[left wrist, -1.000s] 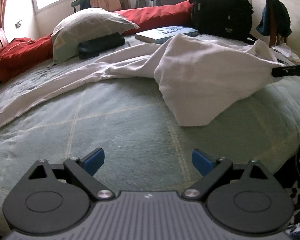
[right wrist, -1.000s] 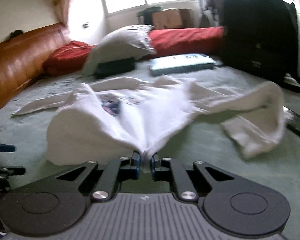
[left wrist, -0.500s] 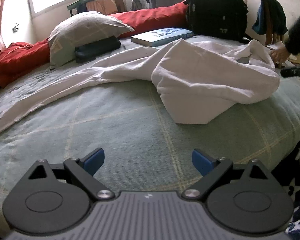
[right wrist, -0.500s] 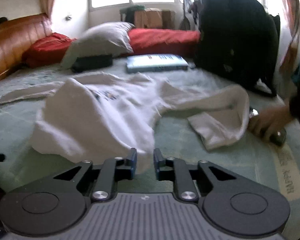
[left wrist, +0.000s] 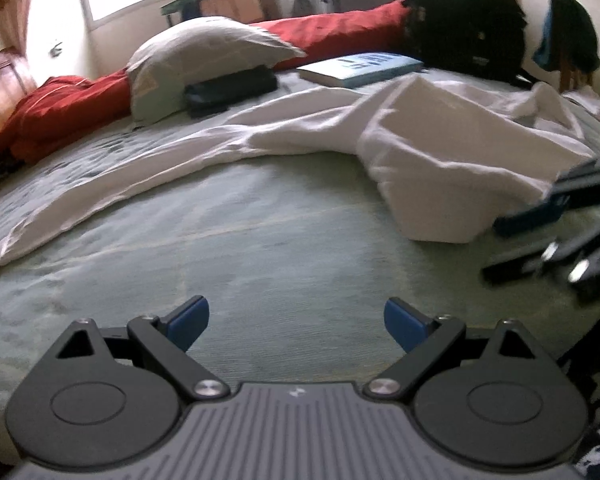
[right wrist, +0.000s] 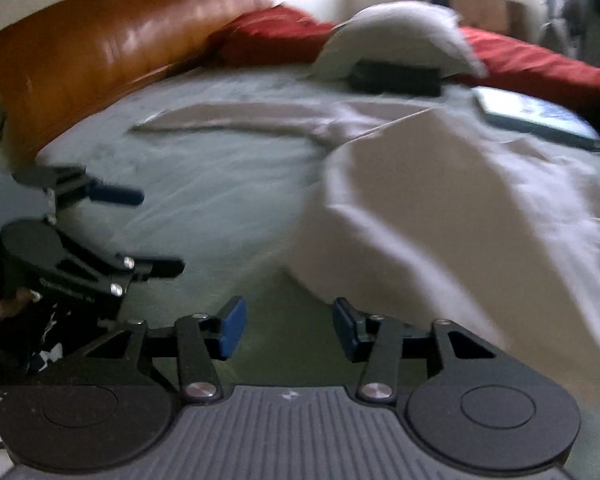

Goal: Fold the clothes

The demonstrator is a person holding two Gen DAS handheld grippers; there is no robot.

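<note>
While both grippers hang over the bed (left wrist: 260, 220), neither holds anything. Left gripper (left wrist: 296, 320): jaws spread wide, blue pads bare, only green bedcover between them. Right gripper (right wrist: 286, 328): jaws parted, they have just been opening, nothing between the pads; the garment's hem lies just beyond the right pad, apart from it as far as the blur allows.

One white garment (left wrist: 420, 152), crumpled, on the bed. Its bulk is heaped toward the bed's right side as the left camera sees it, with one long sleeve (left wrist: 120, 188) trailing off leftward across the cover. In the right camera the same garment (right wrist: 440, 208) fills the right half, its sleeve (right wrist: 228, 118) stretching toward the headboard (right wrist: 92, 52).

Each gripper shows in the other's view: the right one at the bed's right edge (left wrist: 540, 236), tips beside the garment's folded corner; the left one at the bed's left edge (right wrist: 140, 232), well clear of the cloth.

Count at the far side of the bed:
- 1 grey pillow (left wrist: 204, 56), resting on 1 black pouch (left wrist: 232, 90)
- 1 red blanket (left wrist: 332, 38) running behind the pillow
- 1 blue book (left wrist: 360, 68), near the garment's far edge
- 1 black backpack (left wrist: 464, 20), behind the book

Both views are motion-blurred, the right one more.
</note>
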